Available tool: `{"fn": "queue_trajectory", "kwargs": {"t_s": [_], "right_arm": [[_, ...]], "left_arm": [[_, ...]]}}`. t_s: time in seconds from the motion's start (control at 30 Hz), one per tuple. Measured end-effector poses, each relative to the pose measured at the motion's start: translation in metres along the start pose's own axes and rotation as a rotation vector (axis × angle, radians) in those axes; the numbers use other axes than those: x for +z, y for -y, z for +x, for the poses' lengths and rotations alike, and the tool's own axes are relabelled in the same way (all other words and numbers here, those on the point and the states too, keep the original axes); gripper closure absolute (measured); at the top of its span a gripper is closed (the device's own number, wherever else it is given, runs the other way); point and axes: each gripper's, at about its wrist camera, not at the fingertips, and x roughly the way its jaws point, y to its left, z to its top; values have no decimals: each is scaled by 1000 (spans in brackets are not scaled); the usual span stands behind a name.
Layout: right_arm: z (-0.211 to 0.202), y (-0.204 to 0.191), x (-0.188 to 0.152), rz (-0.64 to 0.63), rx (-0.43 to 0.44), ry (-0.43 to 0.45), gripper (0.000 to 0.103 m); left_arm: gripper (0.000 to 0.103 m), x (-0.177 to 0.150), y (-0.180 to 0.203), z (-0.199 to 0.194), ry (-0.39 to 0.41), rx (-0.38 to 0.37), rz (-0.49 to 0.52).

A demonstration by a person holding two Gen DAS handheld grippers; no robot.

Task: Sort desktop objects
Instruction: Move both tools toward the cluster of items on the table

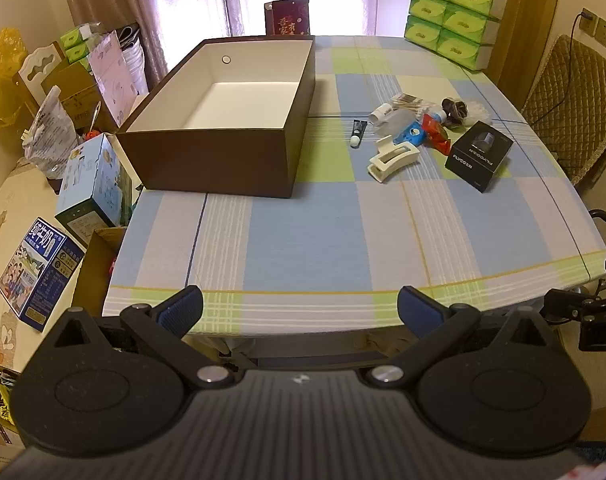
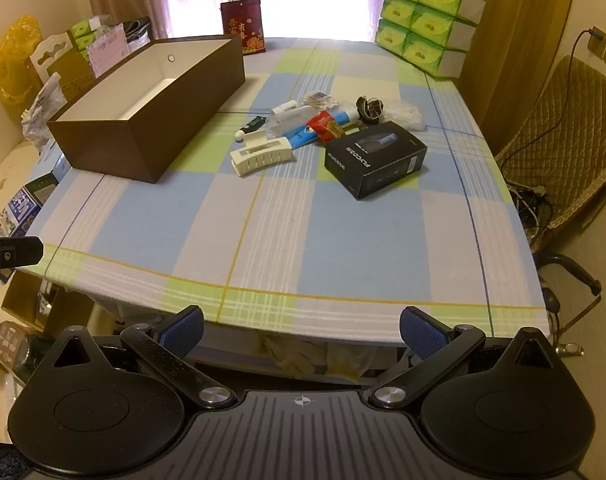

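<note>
We hover at table edge, sorting not begun. Left gripper, right gripper: fingers spread, empty. Clutter pile beside empty brown box. Next: we reach for hair clip.

Empty brown box beside clutter pile

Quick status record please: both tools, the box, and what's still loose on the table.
left tool: open, holding nothing, at the near table edge
right tool: open, holding nothing, at the near table edge
brown box: open top, white inside, nothing visible in it
loose pile: white hair claw, black carton, small tubes and packets behind them
pile position: on the checked tablecloth, right of the brown box, apart from it
green tissue packs: stacked at the far right corner
sorting progress: not yet begun
</note>
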Motion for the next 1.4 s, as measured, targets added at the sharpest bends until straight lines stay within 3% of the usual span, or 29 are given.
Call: {"fn": "queue_trajectory", "kwargs": {"t_s": [0.77, 1.4], "right_arm": [[10, -5, 4, 3, 8, -17, 2], [27, 15, 23, 6, 98, -14, 2]], "left_arm": [[1, 0, -6, 9, -26, -17, -19], [1, 16, 12, 31, -29, -48, -27]]}}
